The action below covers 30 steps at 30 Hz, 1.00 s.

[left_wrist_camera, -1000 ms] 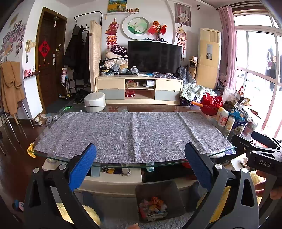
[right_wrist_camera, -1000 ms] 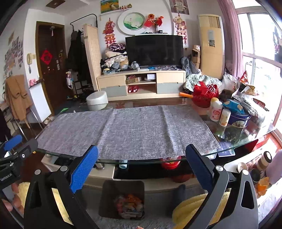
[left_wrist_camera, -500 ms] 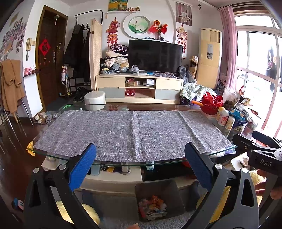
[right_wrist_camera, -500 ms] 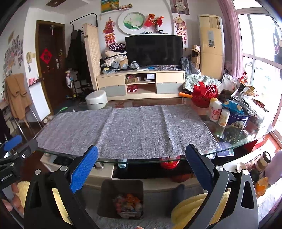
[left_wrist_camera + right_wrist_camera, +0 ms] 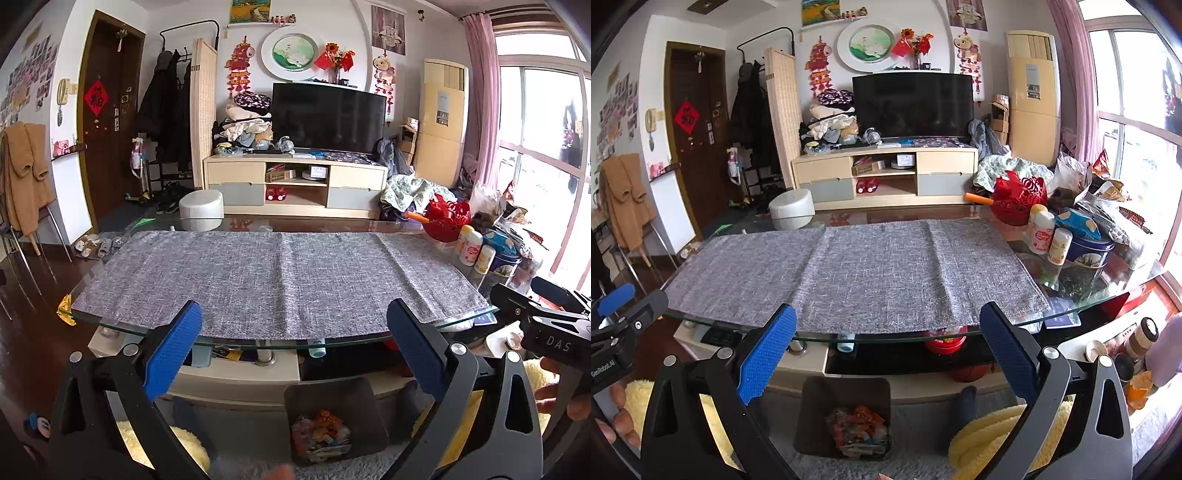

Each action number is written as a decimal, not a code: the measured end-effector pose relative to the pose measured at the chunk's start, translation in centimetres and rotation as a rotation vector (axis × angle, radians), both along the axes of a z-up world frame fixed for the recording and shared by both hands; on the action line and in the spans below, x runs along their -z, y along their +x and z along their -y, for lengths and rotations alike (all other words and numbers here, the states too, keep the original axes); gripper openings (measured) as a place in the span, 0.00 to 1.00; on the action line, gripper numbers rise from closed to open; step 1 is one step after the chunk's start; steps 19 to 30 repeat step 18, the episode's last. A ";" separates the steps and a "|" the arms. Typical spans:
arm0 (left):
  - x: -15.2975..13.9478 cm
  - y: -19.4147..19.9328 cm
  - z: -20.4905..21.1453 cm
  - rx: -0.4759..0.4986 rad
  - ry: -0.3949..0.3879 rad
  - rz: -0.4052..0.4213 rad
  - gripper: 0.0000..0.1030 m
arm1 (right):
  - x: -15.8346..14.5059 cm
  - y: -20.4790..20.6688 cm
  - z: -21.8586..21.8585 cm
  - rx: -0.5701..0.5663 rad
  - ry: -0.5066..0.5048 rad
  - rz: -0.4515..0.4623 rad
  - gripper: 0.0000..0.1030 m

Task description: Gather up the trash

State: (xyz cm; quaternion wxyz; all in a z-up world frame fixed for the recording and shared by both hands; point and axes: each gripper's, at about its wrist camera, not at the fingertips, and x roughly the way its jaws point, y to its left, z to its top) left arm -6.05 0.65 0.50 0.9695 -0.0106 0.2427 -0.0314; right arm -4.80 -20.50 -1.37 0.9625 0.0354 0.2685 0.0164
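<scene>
A dark bin stands on the floor under the table's front edge, with colourful wrappers heaped inside. My left gripper is open and holds nothing, hovering above and in front of the bin. My right gripper is open too, empty, at about the same height. Each gripper shows in the other's view: the right one at the right edge, the left one at the left edge. The grey cloth on the glass table lies bare.
Bottles, a blue tin, a red basket and bags crowd the table's right end. A lower shelf holds small items. Yellow fluffy slippers lie on the carpet near the bin. A TV stand and white stool stand beyond.
Both views have shifted very slightly, the table edge sitting a touch lower in frame. Both grippers stay open and empty; nothing else has moved.
</scene>
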 end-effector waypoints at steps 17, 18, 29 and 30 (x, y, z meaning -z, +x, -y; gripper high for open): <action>0.3 -0.1 0.2 0.005 -0.018 -0.011 0.92 | 0.4 0.1 0.1 0.006 0.001 -0.005 0.97; 0.3 -0.1 0.2 0.004 -0.020 -0.011 0.92 | 0.3 0.1 0.1 0.006 0.002 -0.004 0.97; 0.3 -0.1 0.2 0.004 -0.020 -0.011 0.92 | 0.3 0.1 0.1 0.006 0.002 -0.004 0.97; 0.3 -0.1 0.2 0.004 -0.020 -0.011 0.92 | 0.3 0.1 0.1 0.006 0.002 -0.004 0.97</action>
